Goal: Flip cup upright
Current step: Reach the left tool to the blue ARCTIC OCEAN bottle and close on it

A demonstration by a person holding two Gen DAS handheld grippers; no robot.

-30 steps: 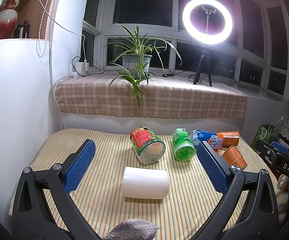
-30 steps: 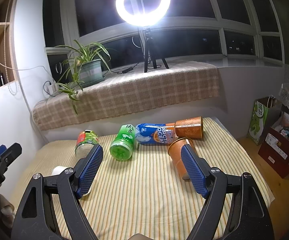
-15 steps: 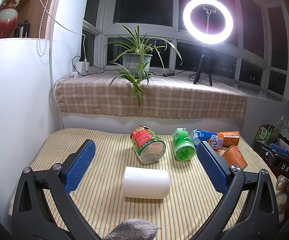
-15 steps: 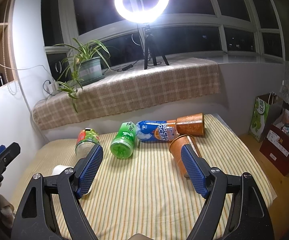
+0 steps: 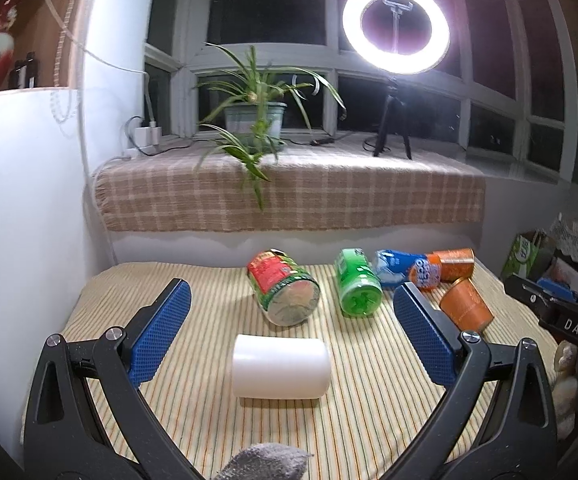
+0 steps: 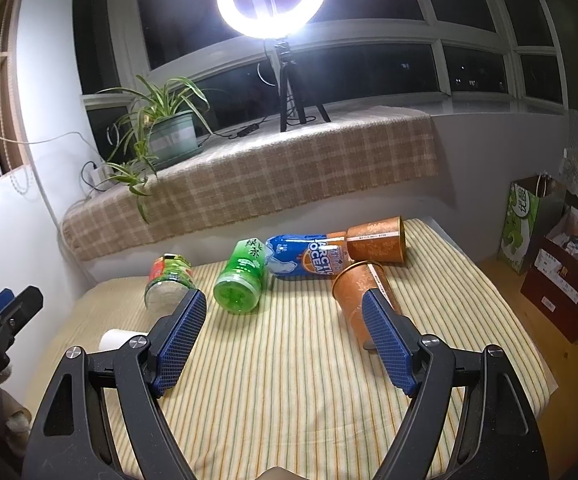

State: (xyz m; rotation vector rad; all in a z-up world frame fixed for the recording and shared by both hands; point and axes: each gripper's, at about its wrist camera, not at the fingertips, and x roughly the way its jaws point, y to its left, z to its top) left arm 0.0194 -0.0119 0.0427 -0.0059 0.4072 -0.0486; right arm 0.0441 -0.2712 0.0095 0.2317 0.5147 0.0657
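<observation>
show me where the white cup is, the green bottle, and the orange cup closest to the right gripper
white cup (image 5: 281, 366): left wrist view, middle of its side wall, lying down.
green bottle (image 6: 241, 280): right wrist view, on its label side.
orange cup (image 6: 355, 290): right wrist view, on its side wall near the rim.

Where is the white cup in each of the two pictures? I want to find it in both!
Left wrist view: the white cup lies on its side in the lower middle, between the two blue fingers.
Right wrist view: only a bit of the cup peeks out at the lower left, beside the left blue finger.
Shared landmark: the green bottle lying on the striped cloth, farther back than the cup.
</observation>
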